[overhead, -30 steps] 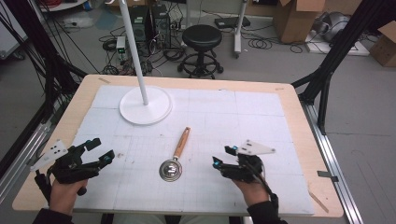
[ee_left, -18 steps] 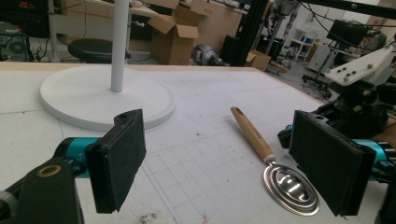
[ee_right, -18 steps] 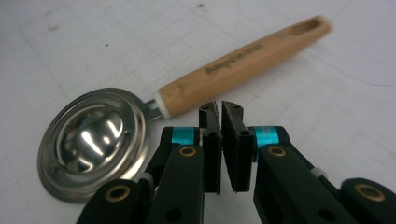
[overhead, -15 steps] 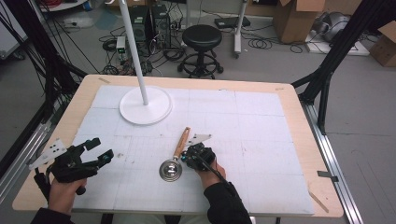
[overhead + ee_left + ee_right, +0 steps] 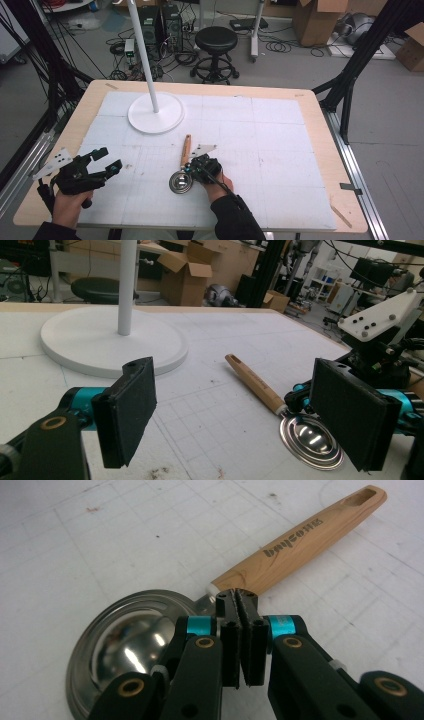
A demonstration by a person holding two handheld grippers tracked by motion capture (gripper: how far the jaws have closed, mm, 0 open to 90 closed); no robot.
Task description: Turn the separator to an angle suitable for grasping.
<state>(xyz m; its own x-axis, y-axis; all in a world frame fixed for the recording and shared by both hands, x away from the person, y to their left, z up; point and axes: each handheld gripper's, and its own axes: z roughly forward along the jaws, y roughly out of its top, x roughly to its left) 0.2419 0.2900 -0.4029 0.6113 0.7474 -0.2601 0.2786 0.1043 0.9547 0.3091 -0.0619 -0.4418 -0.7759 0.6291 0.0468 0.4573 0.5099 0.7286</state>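
A spoon with a wooden handle (image 5: pixel 185 151) and a round steel bowl (image 5: pixel 180 183) lies on the white mat in the front middle of the table. My right gripper (image 5: pixel 192 171) sits low over it, and its jaws have just been closing. In the right gripper view the right gripper (image 5: pixel 239 597) has its pads pressed flat together, nothing visible between them, and its tips rest at the neck where the handle (image 5: pixel 300 545) meets the bowl (image 5: pixel 125 645). My left gripper (image 5: pixel 109 160) is held open at the front left, empty. In the left gripper view its pads (image 5: pixel 127 410) stand wide apart, facing the spoon (image 5: pixel 255 385).
A white stand with a round base (image 5: pixel 156 114) and an upright pole (image 5: pixel 142 50) occupies the back left of the mat. The wooden table edge (image 5: pixel 320 125) borders the mat. Black frame struts flank the table, with a stool and boxes on the floor beyond.
My right hand has swung in from the front right to the spoon's neck, and its jaws have gone from open to shut. The left hand has stayed put.
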